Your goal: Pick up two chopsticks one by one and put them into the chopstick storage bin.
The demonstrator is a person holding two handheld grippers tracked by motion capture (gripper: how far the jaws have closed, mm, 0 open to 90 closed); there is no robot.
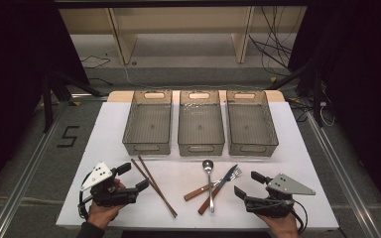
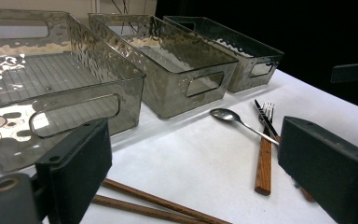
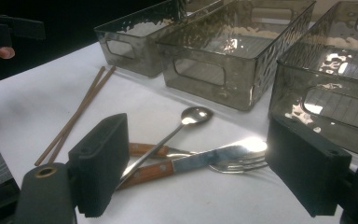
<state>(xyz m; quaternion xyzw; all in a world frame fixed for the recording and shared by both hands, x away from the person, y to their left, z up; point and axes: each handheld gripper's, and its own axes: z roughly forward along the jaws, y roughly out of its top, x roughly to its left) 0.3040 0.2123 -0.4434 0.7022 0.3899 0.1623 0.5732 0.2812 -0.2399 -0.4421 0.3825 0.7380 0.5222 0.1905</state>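
Observation:
On the white table (image 1: pixel 109 134) lie two brown chopsticks (image 1: pixel 154 186), a metal spoon (image 1: pixel 209 173), and a fork (image 1: pixel 230 174) crossed with a knife (image 1: pixel 217 192), both wooden-handled. My left gripper (image 1: pixel 133 176) rests at the front left, open and empty, its jaws beside the chopsticks (image 2: pixel 158 203). My right gripper (image 1: pixel 249 184) rests at the front right, open and empty, just right of the cutlery. In the right gripper view the spoon (image 3: pixel 193 114), knife (image 3: pixel 205 161) and fork (image 3: pixel 242 164) lie straight ahead between its jaws.
Three clear grey bins stand side by side behind the cutlery: left (image 1: pixel 147 147), middle (image 1: pixel 201 148), right (image 1: pixel 253 147), all with nothing in them. Wooden shelving legs and cables lie on the floor beyond the table.

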